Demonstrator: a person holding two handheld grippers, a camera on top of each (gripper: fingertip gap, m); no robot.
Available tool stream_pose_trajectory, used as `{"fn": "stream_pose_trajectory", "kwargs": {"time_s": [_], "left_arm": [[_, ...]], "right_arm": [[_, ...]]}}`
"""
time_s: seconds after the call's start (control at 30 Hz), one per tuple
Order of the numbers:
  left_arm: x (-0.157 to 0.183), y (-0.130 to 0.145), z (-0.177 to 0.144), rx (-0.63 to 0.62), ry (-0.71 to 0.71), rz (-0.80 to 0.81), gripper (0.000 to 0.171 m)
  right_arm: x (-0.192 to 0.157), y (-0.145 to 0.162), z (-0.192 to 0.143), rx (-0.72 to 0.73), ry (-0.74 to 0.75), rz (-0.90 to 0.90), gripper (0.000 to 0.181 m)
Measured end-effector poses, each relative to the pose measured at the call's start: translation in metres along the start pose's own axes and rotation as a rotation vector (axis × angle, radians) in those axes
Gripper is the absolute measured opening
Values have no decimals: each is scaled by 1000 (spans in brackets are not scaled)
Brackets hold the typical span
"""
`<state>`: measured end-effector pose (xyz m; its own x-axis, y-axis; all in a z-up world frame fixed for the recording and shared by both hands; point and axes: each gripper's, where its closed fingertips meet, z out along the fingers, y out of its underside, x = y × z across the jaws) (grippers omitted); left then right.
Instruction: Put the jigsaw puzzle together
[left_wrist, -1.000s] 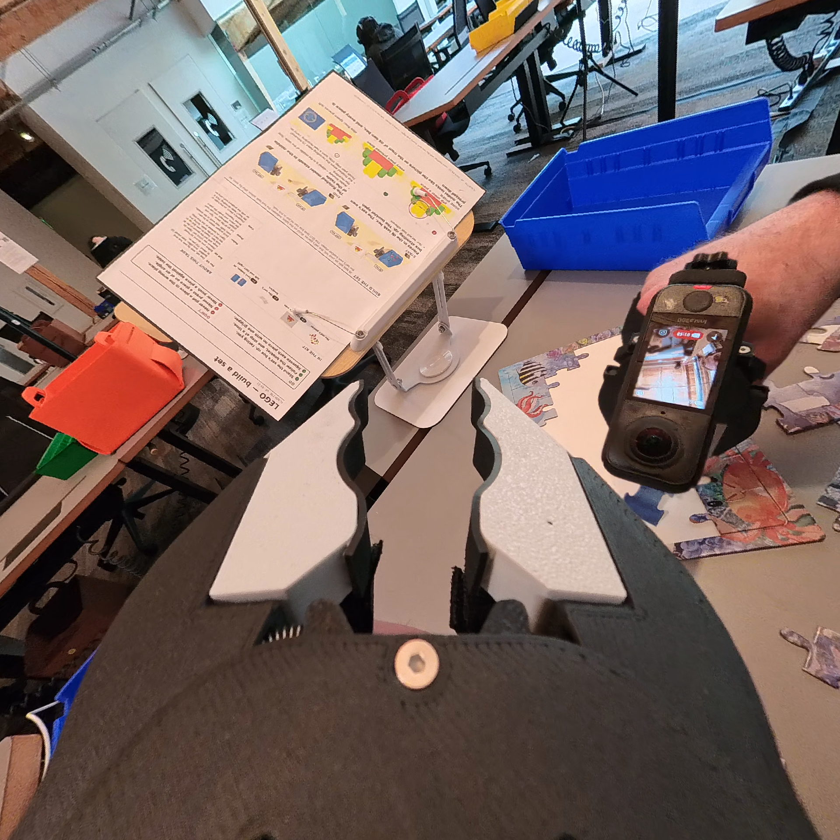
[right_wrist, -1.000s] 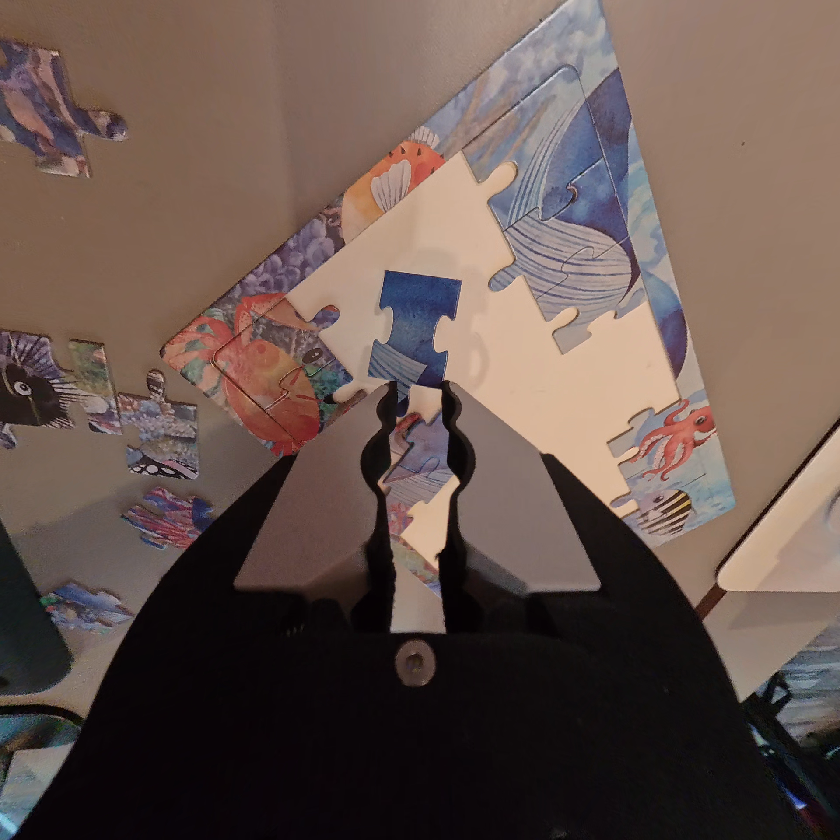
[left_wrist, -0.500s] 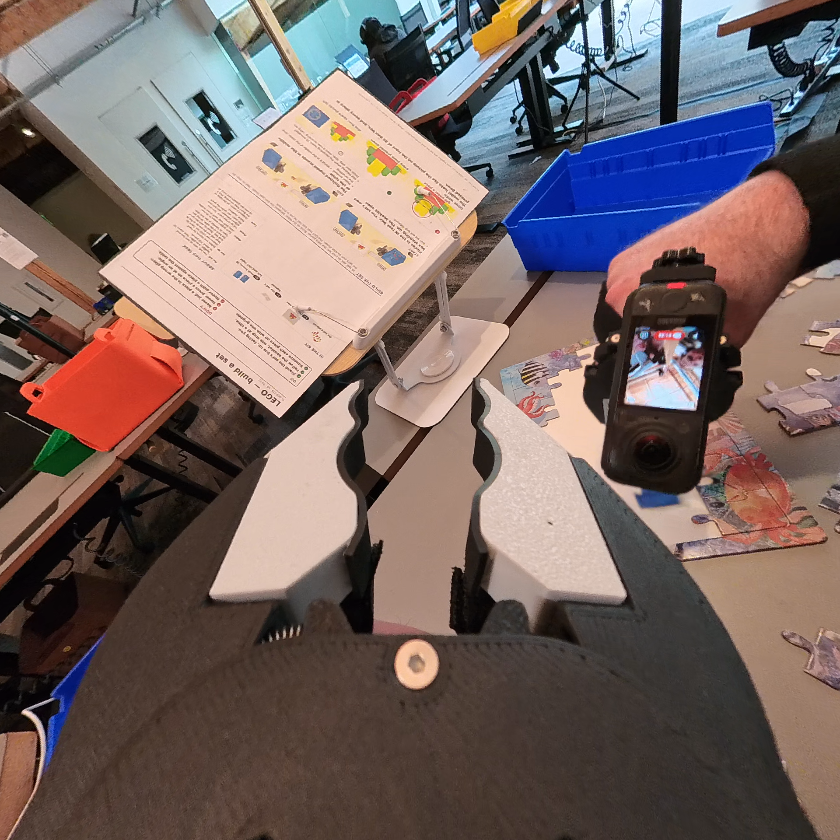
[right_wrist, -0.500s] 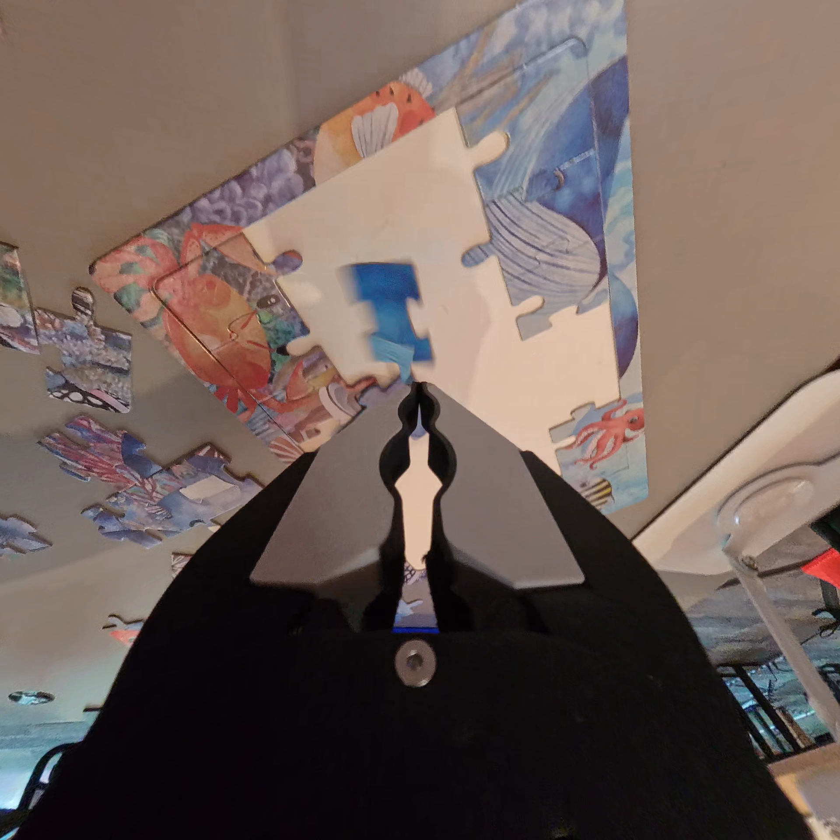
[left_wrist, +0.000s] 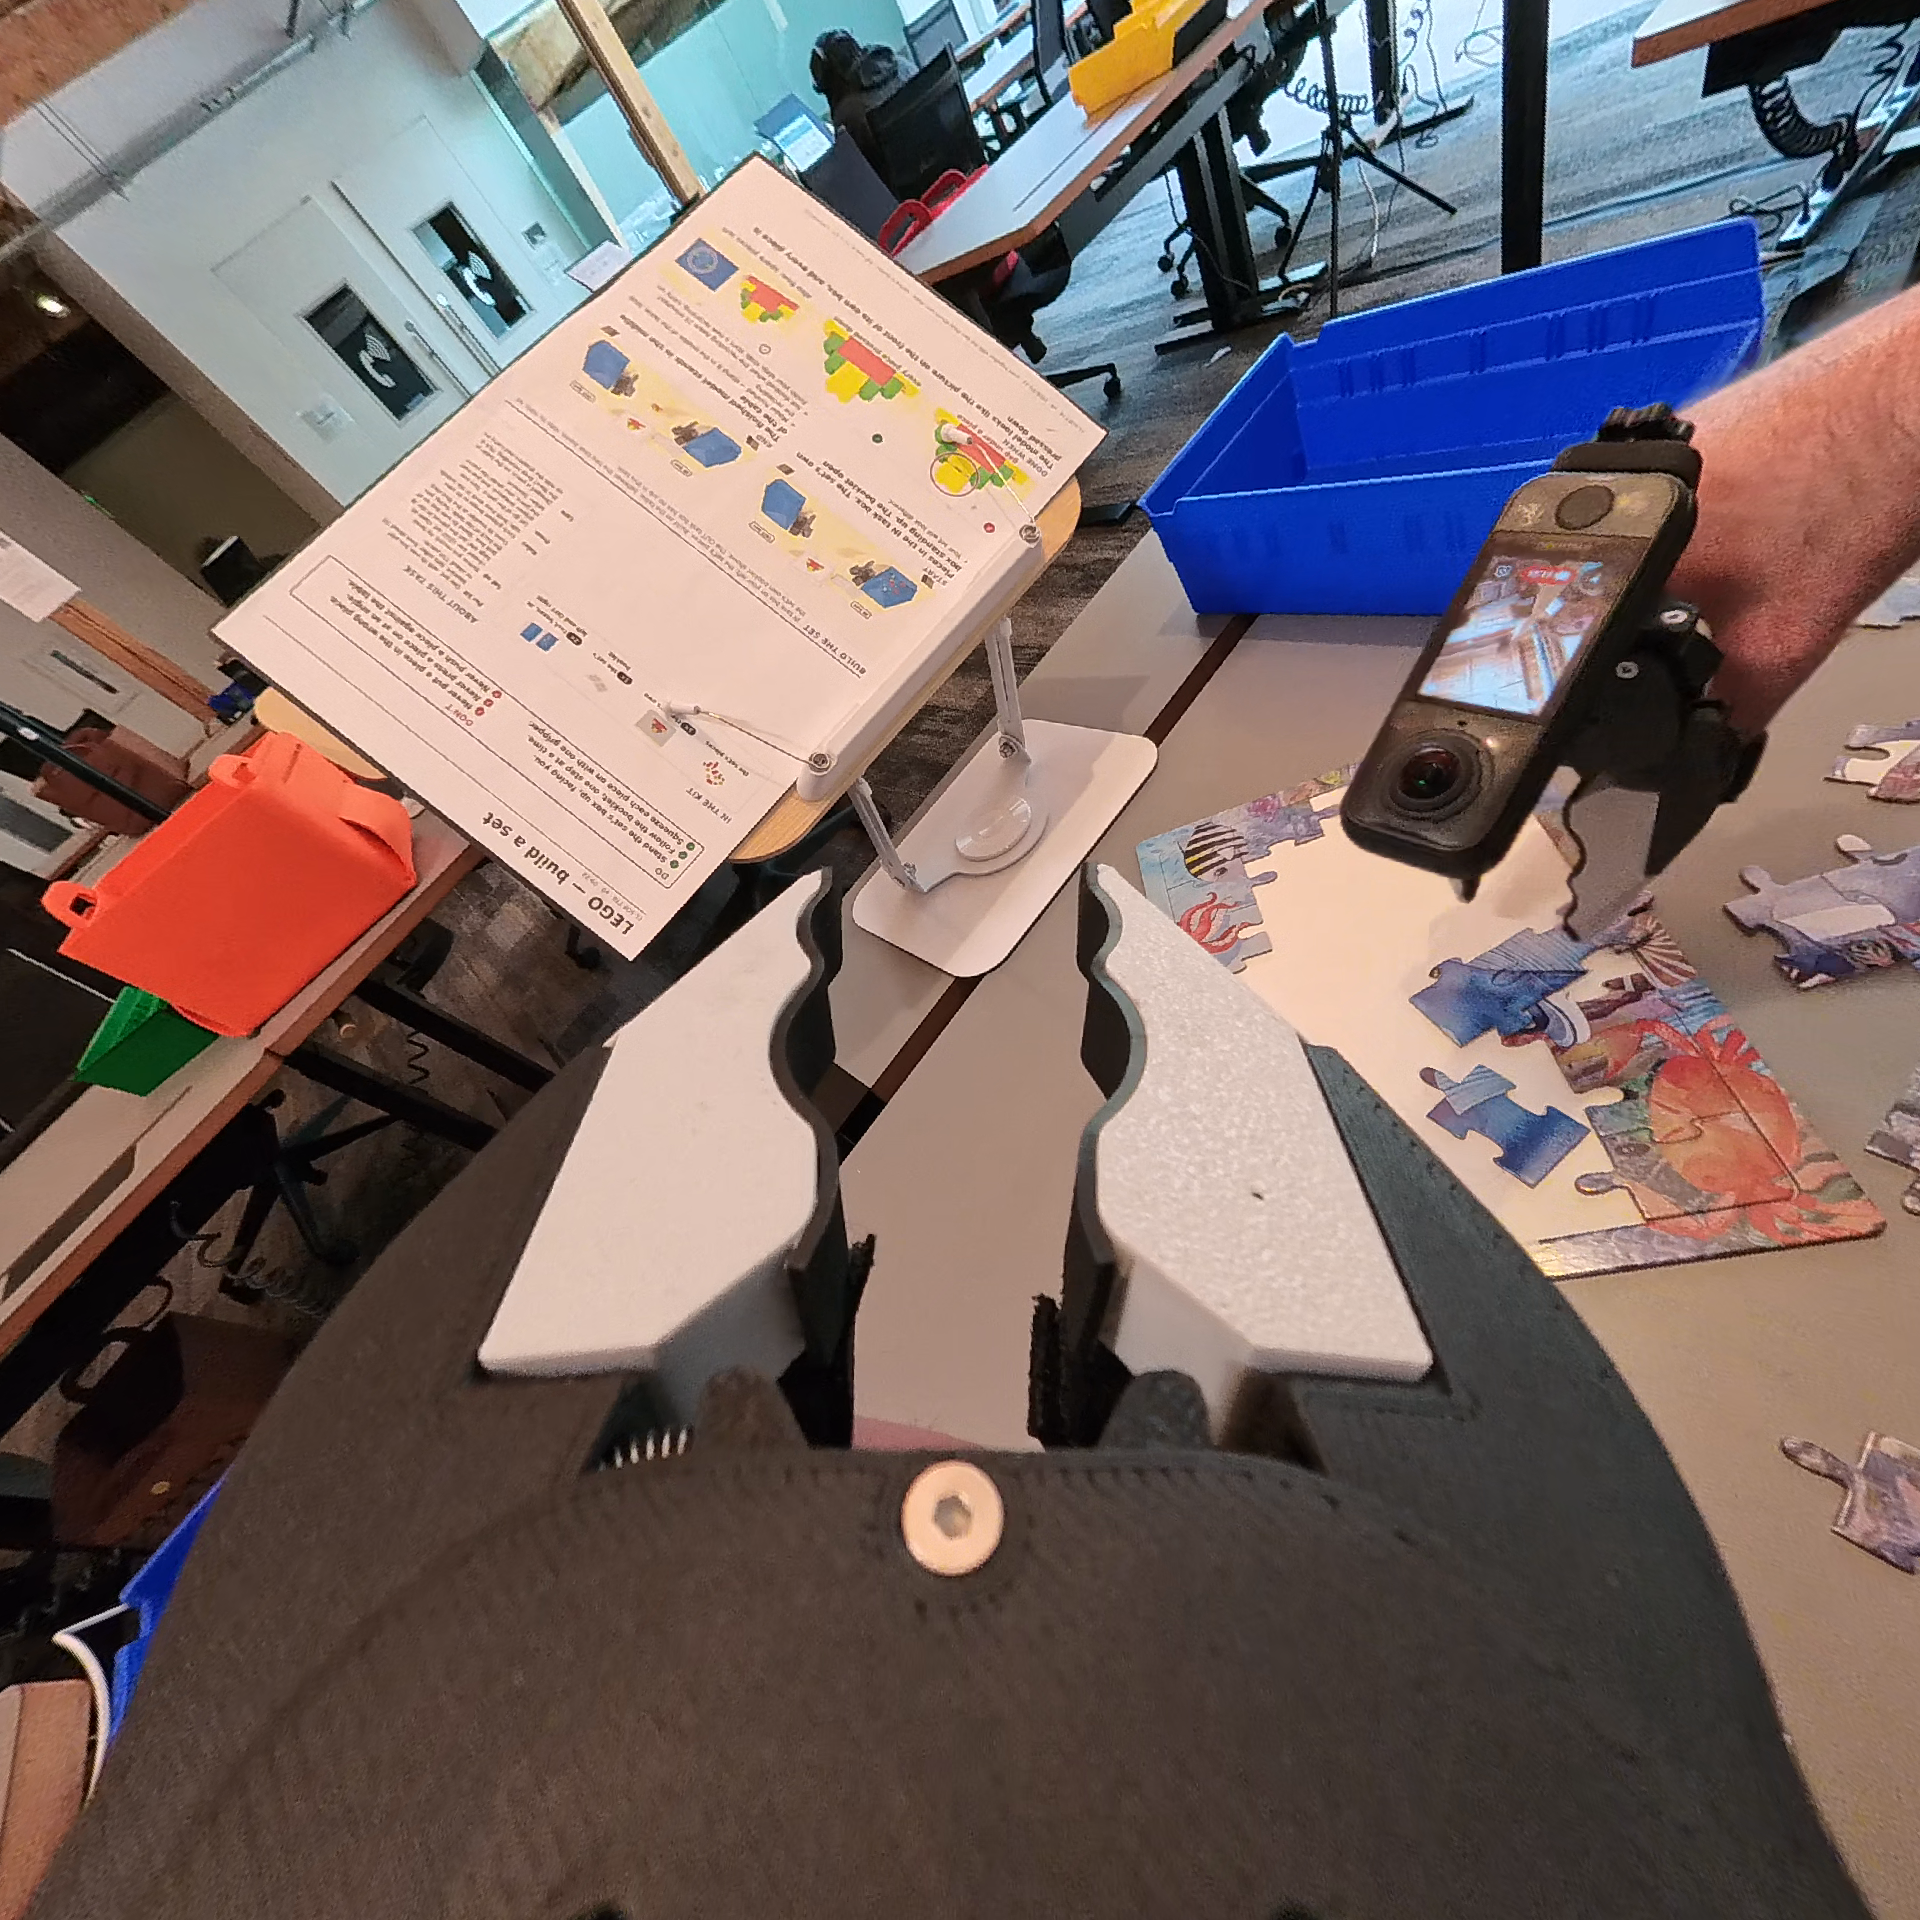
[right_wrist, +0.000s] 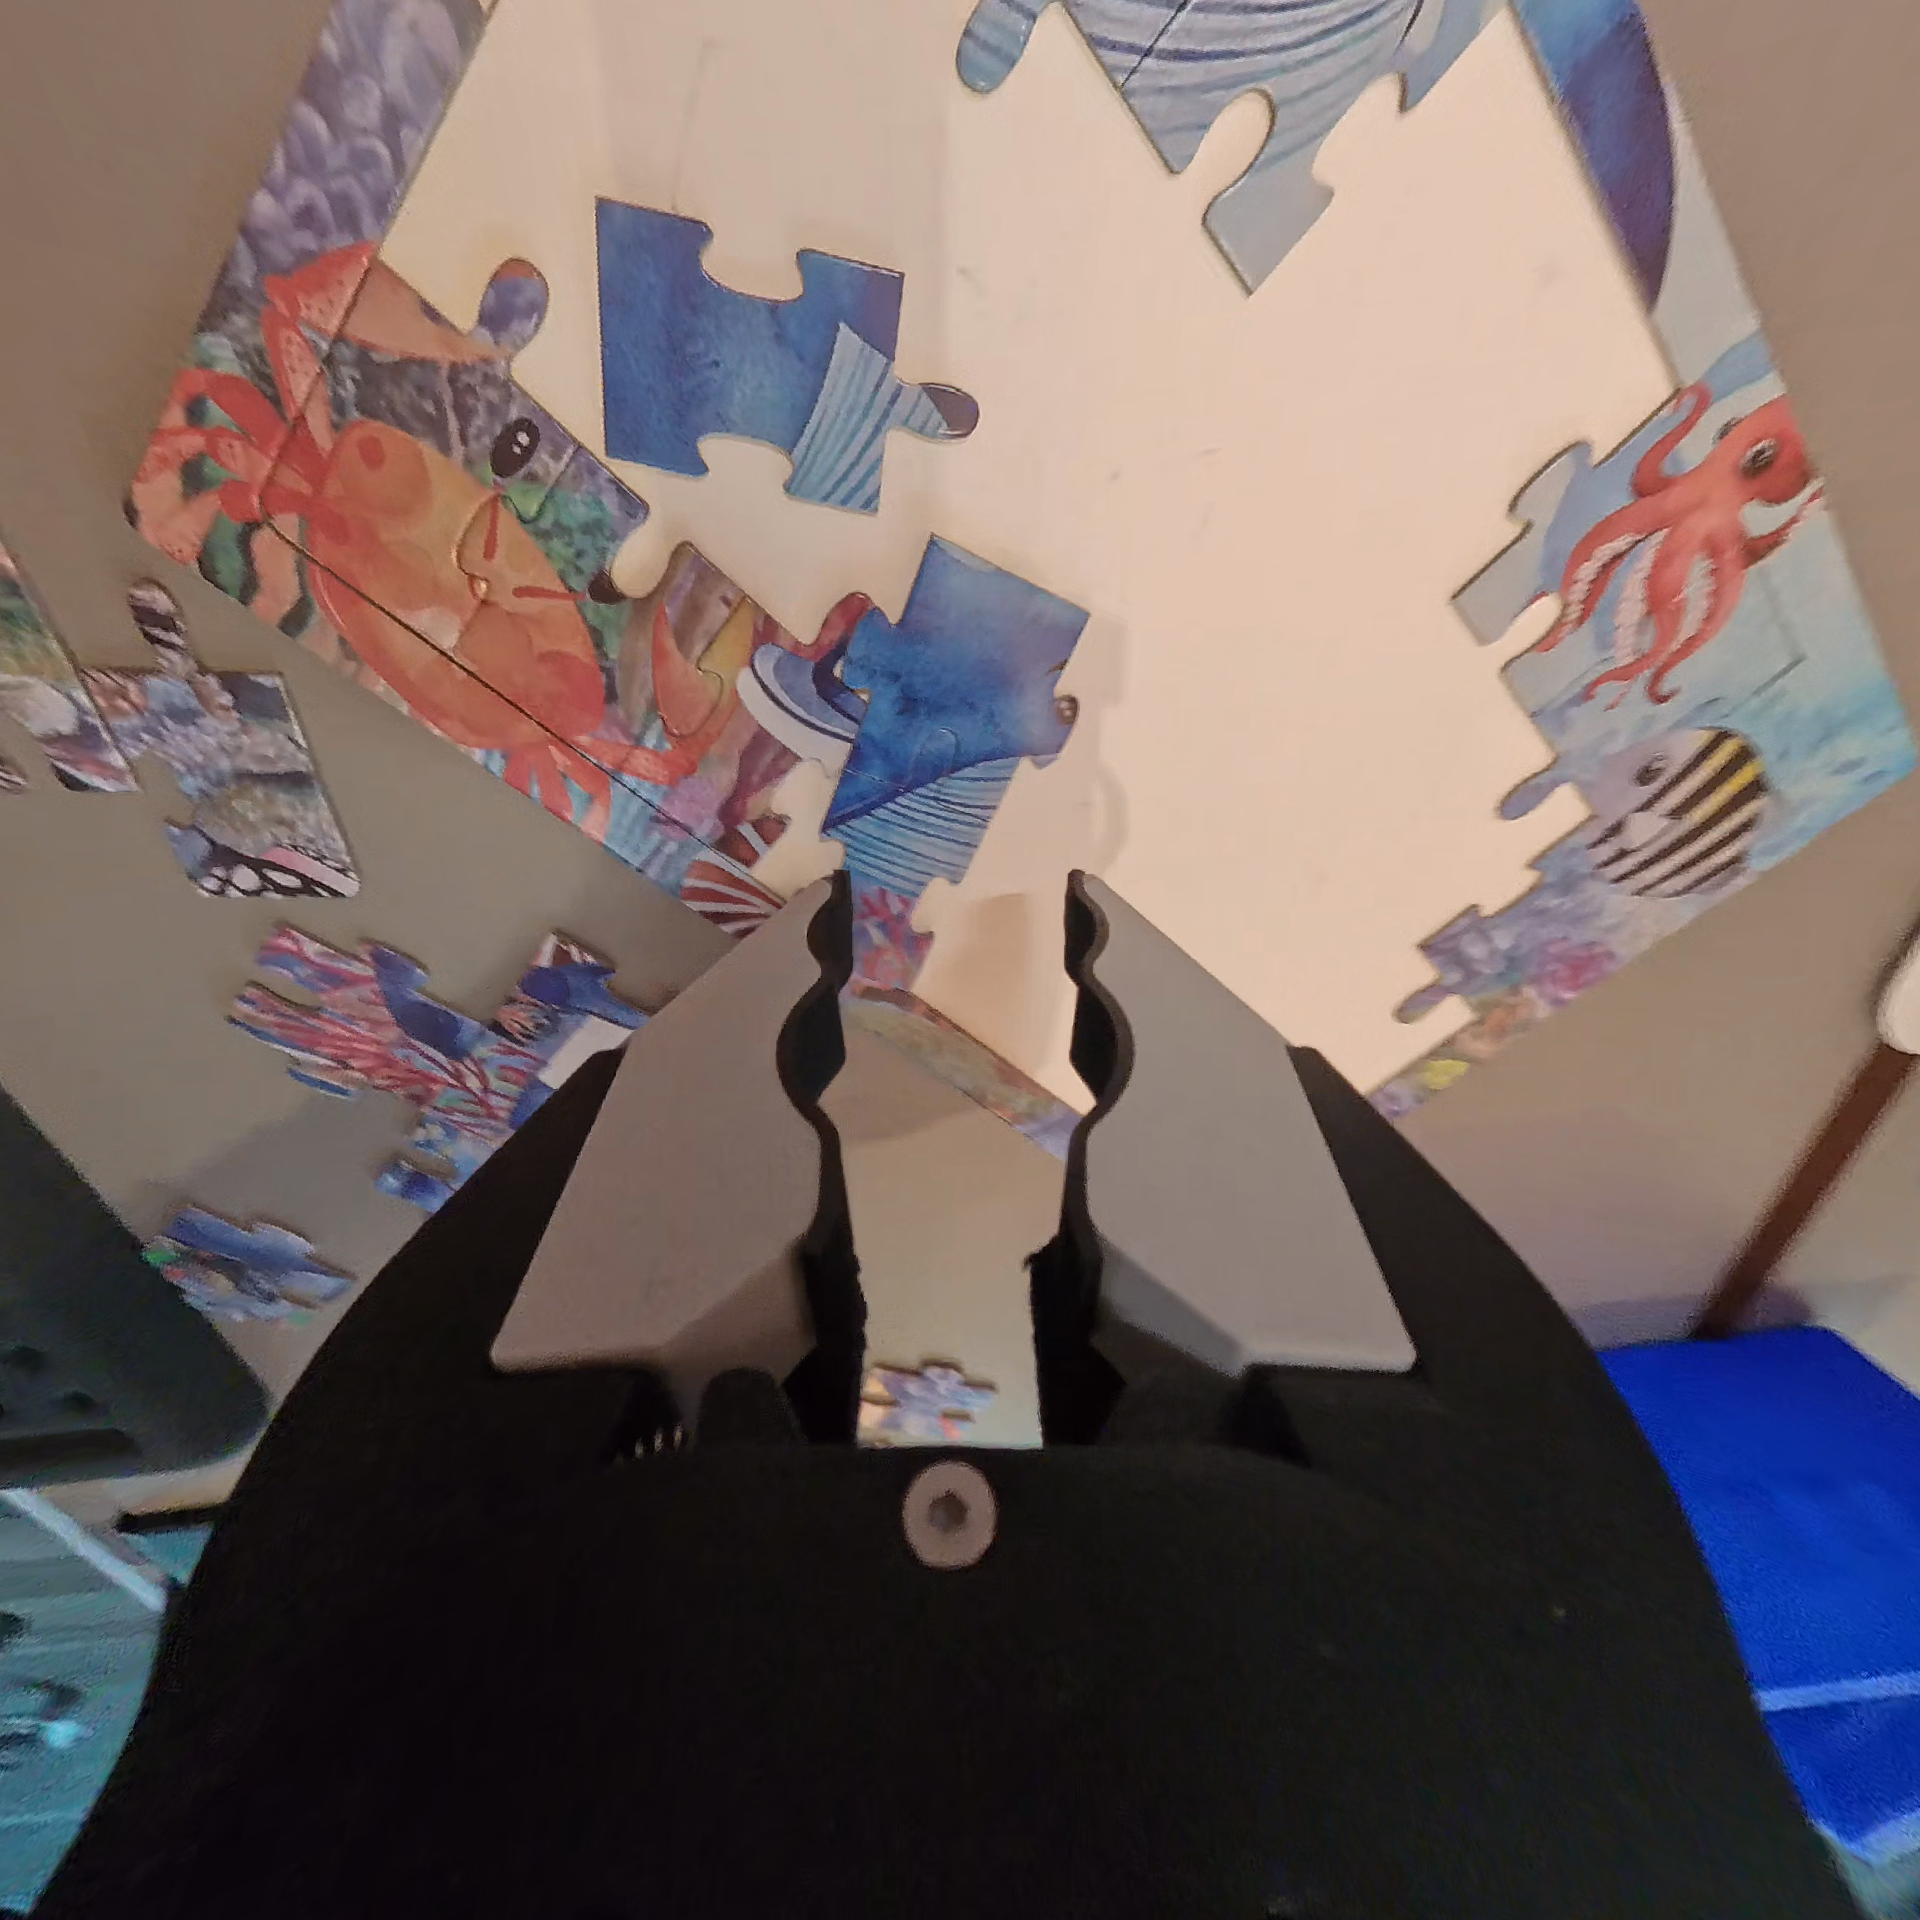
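The puzzle board (right_wrist: 1195, 520) lies on the grey table with its cream base largely bare. Crab pieces (right_wrist: 416, 540), whale pieces (right_wrist: 1299, 104) and octopus and striped-fish pieces (right_wrist: 1683, 540) sit along its edges. One blue piece (right_wrist: 748, 353) lies loose on the base. A second blue piece (right_wrist: 956, 675) lies against the crab section, just ahead of my right gripper (right_wrist: 956, 894), which is open and empty above it. My left gripper (left_wrist: 956, 883) is open and empty over the table's edge, left of the board (left_wrist: 1351, 956). The right gripper (left_wrist: 1610, 914) also shows there.
Several loose pieces lie on the table beside the board (right_wrist: 260, 790) (right_wrist: 416, 1029) (left_wrist: 1829, 914). A tilted instruction sheet on a white stand (left_wrist: 665, 582) is ahead of the left gripper. A blue bin (left_wrist: 1455, 468) stands behind the board. An orange box (left_wrist: 239, 883) sits on another table. Left tips to right tips: about 30 centimetres.
My right gripper was shut and has opened, and it has come lower over the board. A blue piece now lies by the crab section at its tips. The left gripper has not moved.
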<state>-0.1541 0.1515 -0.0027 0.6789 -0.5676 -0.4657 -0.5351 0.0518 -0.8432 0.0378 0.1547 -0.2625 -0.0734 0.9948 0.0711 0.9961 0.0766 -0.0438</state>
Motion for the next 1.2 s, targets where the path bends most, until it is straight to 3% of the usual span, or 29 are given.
{"fn": "stream_pose_trajectory", "kwargs": {"time_s": [0.27, 0.33, 0.57, 0.7, 0.87, 1.0, 1.2], "left_arm": [[2, 0, 3, -8, 5, 7, 44], [2, 0, 3, -9, 5, 8, 44], [4, 0, 4, -14, 6, 11, 44], [3, 1, 4, -14, 5, 10, 44], [3, 1, 5, -15, 4, 10, 44], [4, 0, 4, -14, 5, 12, 44], [3, 0, 3, -14, 1, 12, 44]], "right_arm": [[-1, 1, 28, 127, -86, 315, 46], [1, -2, 26, 184, -100, 370, 38], [2, -1, 26, 216, -101, 385, 24], [19, 6, 24, 206, 0, 409, 19], [21, -4, 15, 300, 4, 425, 29], [14, 1, 24, 268, -24, 412, 39], [16, 0, 28, 286, -5, 421, 32]]}}
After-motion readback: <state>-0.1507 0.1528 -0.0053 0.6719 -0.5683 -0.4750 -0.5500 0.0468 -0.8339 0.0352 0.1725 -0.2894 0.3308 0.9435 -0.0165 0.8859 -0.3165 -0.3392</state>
